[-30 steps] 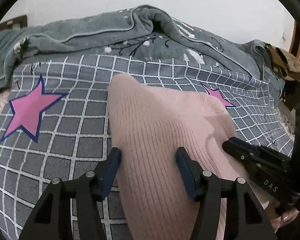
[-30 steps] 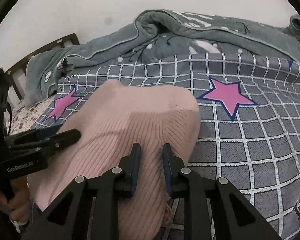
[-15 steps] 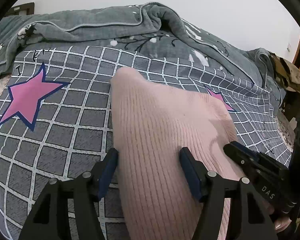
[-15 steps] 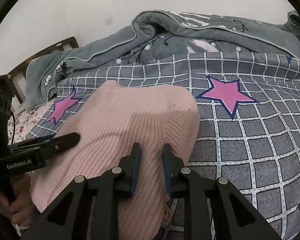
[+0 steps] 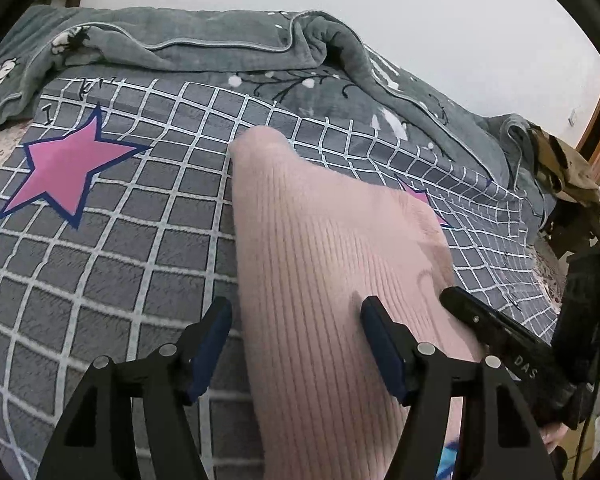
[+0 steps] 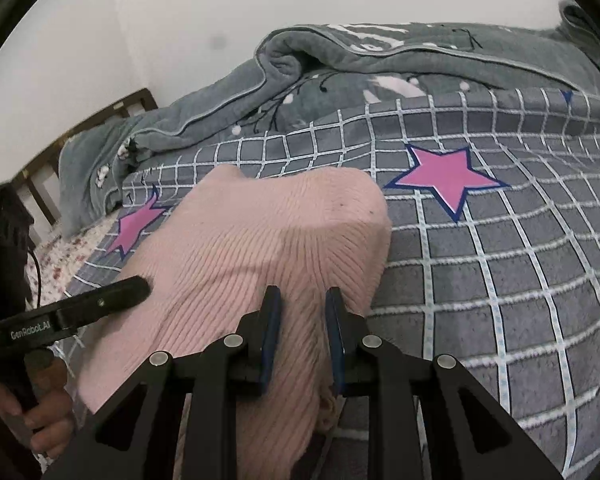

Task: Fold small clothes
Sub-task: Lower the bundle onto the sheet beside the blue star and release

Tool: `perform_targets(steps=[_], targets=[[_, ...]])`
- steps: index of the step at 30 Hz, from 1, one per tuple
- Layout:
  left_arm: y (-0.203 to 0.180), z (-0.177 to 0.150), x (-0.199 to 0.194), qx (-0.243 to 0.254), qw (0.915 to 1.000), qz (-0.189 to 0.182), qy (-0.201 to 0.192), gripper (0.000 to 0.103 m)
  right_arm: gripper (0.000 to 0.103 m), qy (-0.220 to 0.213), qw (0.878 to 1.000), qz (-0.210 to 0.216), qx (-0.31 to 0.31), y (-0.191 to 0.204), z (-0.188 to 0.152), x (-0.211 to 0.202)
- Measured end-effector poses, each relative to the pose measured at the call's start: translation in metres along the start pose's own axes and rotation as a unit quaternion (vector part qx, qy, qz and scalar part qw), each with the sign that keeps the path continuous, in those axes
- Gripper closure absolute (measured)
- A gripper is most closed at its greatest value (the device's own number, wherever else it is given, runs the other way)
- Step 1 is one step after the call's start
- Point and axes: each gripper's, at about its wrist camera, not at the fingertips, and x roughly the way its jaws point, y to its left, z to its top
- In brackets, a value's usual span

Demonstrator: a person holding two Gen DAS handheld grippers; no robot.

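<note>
Two grippers meet on the pink knit garment (image 5: 332, 280) at the near edge of the checked bedspread (image 5: 112, 260): the left gripper (image 5: 296, 344) is spread wide around its edge, the right gripper (image 6: 302, 332) pinches a fold. Farther, a crumpled grey blanket (image 6: 380, 64) lies along the far edge.

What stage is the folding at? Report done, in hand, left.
Done: the pink knit garment lies on the checked bedspread as a narrow doubled-over bundle, no sleeves sticking out. In hand: the right gripper pinches its near edge, while the left gripper is open, straddling the garment's left edge. Left: letting go and probably a final fold; no finished pile is visible.
</note>
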Motion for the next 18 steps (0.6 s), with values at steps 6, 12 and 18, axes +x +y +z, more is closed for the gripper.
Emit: perform_targets(steps=[6, 12, 18], targets=[[-0.006, -0.015, -0.018, 0.013, 0.9998, 0.009, 0.007, 0.037, 0.082, 0.006, 1.0, -0.028, -0.004, 0.011, -0.007, -0.015], [-0.01, -0.032, -0.026, 0.024, 0.9995, 0.015, 0.015, 0.037, 0.079, 0.023, 0.999, -0.032, 0.018, 0.015, -0.017, -0.029], [-0.01, -0.04, -0.032, 0.034, 0.9993, 0.007, 0.016, 0.038, 0.079, 0.016, 0.998, -0.059, 0.0, 0.028, -0.027, -0.05]])
